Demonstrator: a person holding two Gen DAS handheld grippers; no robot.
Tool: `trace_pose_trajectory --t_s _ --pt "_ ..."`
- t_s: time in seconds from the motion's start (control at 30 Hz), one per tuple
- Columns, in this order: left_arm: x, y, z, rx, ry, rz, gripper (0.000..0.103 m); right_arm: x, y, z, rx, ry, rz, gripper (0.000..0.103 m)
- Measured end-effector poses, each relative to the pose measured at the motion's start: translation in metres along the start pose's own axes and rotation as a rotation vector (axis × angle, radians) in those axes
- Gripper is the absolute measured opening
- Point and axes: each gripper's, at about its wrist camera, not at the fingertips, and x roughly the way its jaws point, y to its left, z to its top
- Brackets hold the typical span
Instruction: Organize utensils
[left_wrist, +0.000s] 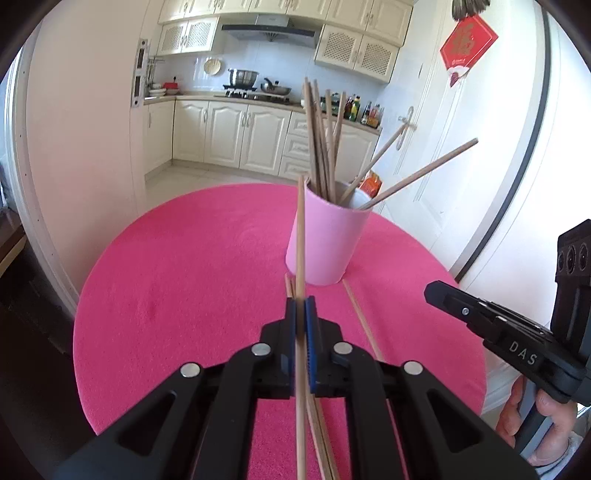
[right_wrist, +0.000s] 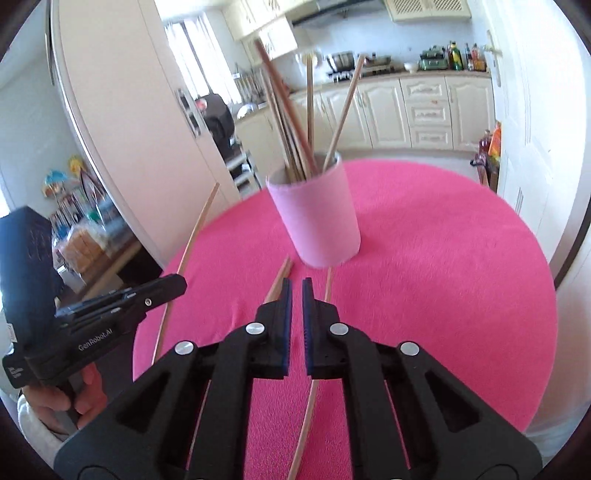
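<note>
A pale pink cup (left_wrist: 325, 240) stands on the round pink table (left_wrist: 177, 295) and holds several wooden chopsticks (left_wrist: 321, 140). My left gripper (left_wrist: 301, 301) is shut on one chopstick (left_wrist: 301, 229), which points up in front of the cup. More chopsticks lie on the cloth, one of them (left_wrist: 364, 321) just right of the jaws. From the right wrist, the cup (right_wrist: 314, 218) is ahead and my right gripper (right_wrist: 297, 291) is shut on nothing above loose chopsticks (right_wrist: 280, 273). The left gripper (right_wrist: 173, 284) with its chopstick (right_wrist: 192, 236) is at the left. The right gripper (left_wrist: 434, 291) shows at the right edge.
White doors (left_wrist: 498, 184) stand close to the table's right side. The table edge (right_wrist: 535, 280) curves off on the right. A hand (right_wrist: 74, 398) holds the left gripper's handle. Kitchen cabinets (left_wrist: 240, 133) line the far wall.
</note>
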Motion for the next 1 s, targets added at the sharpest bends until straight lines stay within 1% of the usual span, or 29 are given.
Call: trace_pose_trajectory --t_s 0.03,0.07,0.1,0.13,0.17,0.23,0.3,0.33,0.43,0.5,0.57,0.7,0.8,0.87,0.93,1.0 --pt "-0.001 -0.004 0.003 0.008 -0.017 -0.006 0.006 0.001 -0.001 0.002 0.004 0.005 0.004 0.005" --pt "0.0 -0.006 0.005 0.014 -0.021 -0.008 0.006 0.006 -0.003 0.007 0.013 0.043 0.016 0.005" --pt "0.002 -0.005 0.007 0.017 -0.001 -0.004 0.006 0.011 -0.005 0.008 0.028 0.084 0.037 0.005" --pt "0.007 -0.005 0.008 0.012 0.027 0.002 0.006 0.014 -0.006 0.007 0.031 0.099 0.041 0.005" --pt "0.011 -0.004 0.009 0.001 0.049 -0.001 0.006 0.018 -0.004 0.01 0.01 0.117 0.011 0.006" --pt "0.019 -0.003 0.009 -0.008 0.095 0.001 0.006 0.039 0.003 0.004 -0.027 0.246 -0.065 0.006" --pt "0.027 -0.001 0.008 -0.014 0.135 0.021 0.006 0.056 0.004 -0.003 -0.029 0.315 -0.096 0.006" --pt "0.029 0.002 0.007 -0.02 0.144 0.019 0.006 0.063 0.005 -0.006 -0.041 0.347 -0.126 0.006" --pt "0.038 0.004 0.005 -0.027 0.178 0.019 0.006 0.077 0.007 -0.013 -0.035 0.415 -0.146 0.007" --pt "0.041 0.006 0.005 -0.032 0.186 0.018 0.006 0.084 0.01 -0.016 -0.056 0.435 -0.181 0.007" --pt "0.044 0.008 0.006 -0.038 0.193 0.014 0.006 0.087 0.011 -0.02 -0.075 0.44 -0.201 0.008" --pt "0.049 0.013 0.005 -0.048 0.197 0.012 0.006 0.093 0.012 -0.021 -0.104 0.44 -0.2 0.008" --pt "0.049 0.012 0.003 -0.062 0.179 0.001 0.006 0.091 0.007 -0.022 -0.083 0.413 -0.174 0.007" --pt "0.044 0.014 0.002 -0.066 0.152 -0.015 0.006 0.083 -0.001 -0.02 -0.044 0.368 -0.129 0.006" --pt "0.038 0.016 0.004 -0.072 0.105 -0.041 0.006 0.073 -0.01 -0.015 -0.003 0.314 -0.099 0.006" --pt "0.034 0.018 0.005 -0.075 0.056 -0.061 0.006 0.06 -0.017 -0.009 0.033 0.244 -0.052 0.006"
